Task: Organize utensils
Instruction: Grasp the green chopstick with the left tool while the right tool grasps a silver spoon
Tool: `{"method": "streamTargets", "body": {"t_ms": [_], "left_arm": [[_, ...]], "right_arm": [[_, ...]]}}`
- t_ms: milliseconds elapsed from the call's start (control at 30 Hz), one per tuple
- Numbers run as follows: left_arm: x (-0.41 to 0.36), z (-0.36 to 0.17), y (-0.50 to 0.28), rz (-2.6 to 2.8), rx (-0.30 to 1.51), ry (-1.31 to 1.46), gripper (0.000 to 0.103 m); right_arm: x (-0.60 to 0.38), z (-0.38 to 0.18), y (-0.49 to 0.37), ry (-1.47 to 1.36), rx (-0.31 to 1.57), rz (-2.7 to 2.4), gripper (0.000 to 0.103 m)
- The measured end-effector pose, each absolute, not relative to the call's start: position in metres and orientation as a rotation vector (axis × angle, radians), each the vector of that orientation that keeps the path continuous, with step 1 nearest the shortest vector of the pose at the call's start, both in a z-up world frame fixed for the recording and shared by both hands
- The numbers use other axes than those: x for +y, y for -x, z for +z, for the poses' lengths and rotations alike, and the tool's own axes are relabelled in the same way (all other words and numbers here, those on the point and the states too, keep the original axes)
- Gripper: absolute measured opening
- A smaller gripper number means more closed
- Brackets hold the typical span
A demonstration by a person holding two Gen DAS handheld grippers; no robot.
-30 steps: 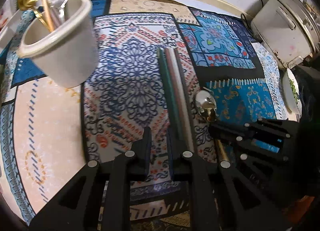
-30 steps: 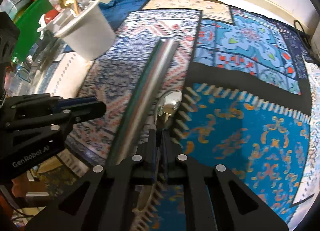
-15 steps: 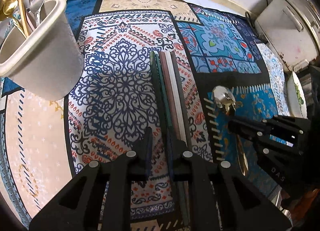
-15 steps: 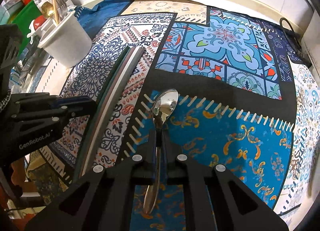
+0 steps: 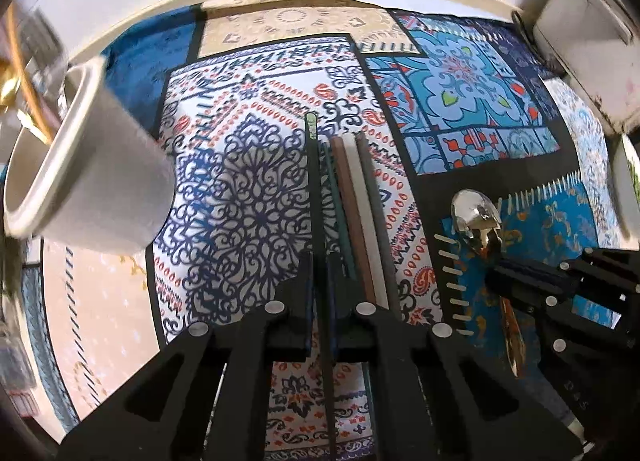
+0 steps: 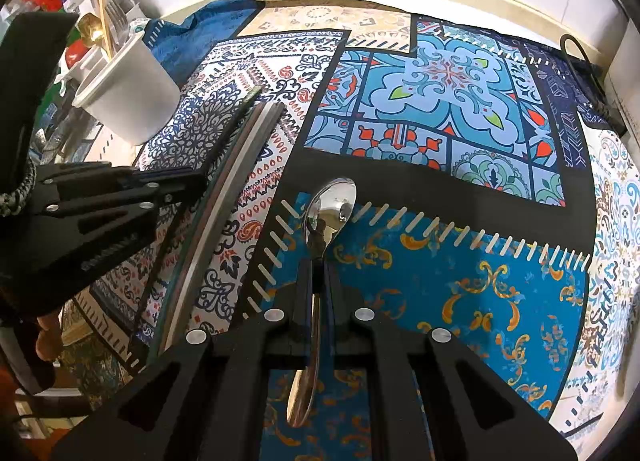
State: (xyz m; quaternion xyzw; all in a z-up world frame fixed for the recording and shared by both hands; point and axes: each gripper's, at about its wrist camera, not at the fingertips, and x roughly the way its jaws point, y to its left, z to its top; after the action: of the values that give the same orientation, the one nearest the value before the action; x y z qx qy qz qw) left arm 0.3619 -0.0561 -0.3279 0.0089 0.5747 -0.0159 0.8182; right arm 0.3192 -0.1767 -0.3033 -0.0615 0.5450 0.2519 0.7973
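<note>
Left claw [image 5: 318, 273]: clenched on one dark green chopstick [image 5: 314, 189], pinched thin between the two pads.
Green chopstick: it points away from the claw, toward the far wall; its far tip sits past the ends of the other sticks.
Other chopsticks [image 5: 360, 213]: a brown one, a white one and a grey one lie side by side on the cloth, just to the right of the held stick.
Right claw [image 6: 316, 281]: clenched on the neck of a shiny spoon [image 6: 330, 209].
Spoon: its bowl pokes out in front of the claw, over the blue part of the cloth; its handle runs back between the pads.
Cup [image 6: 128, 97]: a white holder at the far left, with a fork and gold things standing in it. It is well apart from both claws.
Cloth [image 6: 460, 101]: bright patterns, covering the counter.
In the way: the left claw sits between the spoon and the cup.
White box [image 5: 592, 33]: at the far right corner, with a black cord beside it.
</note>
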Motion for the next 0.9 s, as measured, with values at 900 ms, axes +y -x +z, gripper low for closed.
{"method": "streamTargets", "body": {"t_ms": [900], "left_arm": [[0.013,-0.257,-0.298,-0.053,1.073,0.133,0.004]], "right_arm": [[-0.167,-0.268,-0.308,0.086,1.066,0.572,0.005]]}}
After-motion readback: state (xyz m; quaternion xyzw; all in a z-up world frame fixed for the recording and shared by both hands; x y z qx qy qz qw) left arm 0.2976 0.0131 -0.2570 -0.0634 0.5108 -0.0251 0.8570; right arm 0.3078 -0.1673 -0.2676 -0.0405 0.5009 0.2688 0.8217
